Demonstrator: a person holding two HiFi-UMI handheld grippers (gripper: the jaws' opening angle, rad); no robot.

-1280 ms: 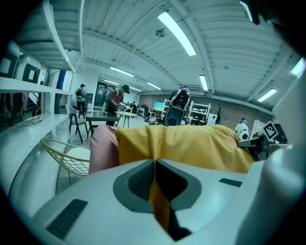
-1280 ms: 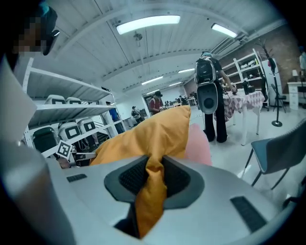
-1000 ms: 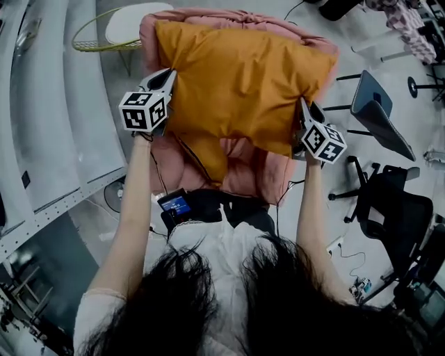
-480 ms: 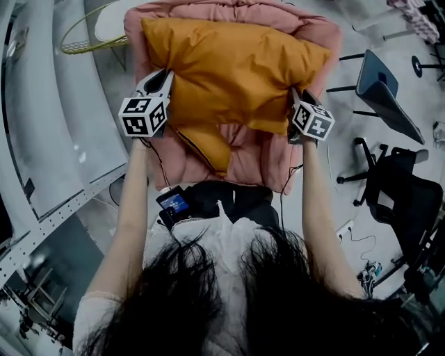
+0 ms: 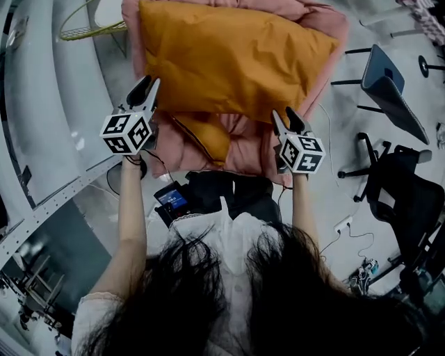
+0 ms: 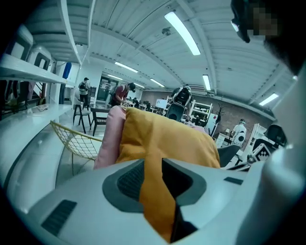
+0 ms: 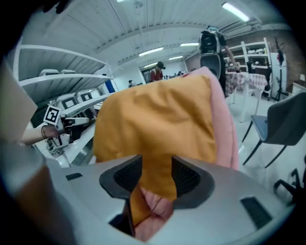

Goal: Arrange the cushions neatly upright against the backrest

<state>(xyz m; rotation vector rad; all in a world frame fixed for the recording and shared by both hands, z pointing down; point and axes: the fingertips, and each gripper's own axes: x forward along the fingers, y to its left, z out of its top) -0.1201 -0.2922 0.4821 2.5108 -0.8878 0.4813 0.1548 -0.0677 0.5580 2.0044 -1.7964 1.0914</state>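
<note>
Leaning against the backrest (image 5: 316, 17) of the pink padded armchair (image 5: 182, 147) is the large orange fabric cushion (image 5: 236, 59). It stands on its lower edge and covers most of the backrest, with pink showing only along the top and the right side. In the head view its outline sits a little askew rather than square to the chair.

The left gripper (image 5: 147, 85) is just beside the cushion's left edge. Its jaws have just been opening and now stand slightly apart. The left gripper view shows a strip of orange fabric in the gap, with dark space beside it, so the pads are not pressing on it.

The right gripper (image 5: 285, 117) is near the lower right corner. Its jaws have also just been opening and are spread wider, with orange fabric and the pink seat visible between them and nothing pinched.

This cushion looks placed and let go, so the main step seems done. A smaller orange fold (image 5: 208, 135) lies on the seat below it. Whether this is a second cushion or part of the first cannot be told. If it is separate, it still needs standing up, and the big cushion may want squaring.
</note>
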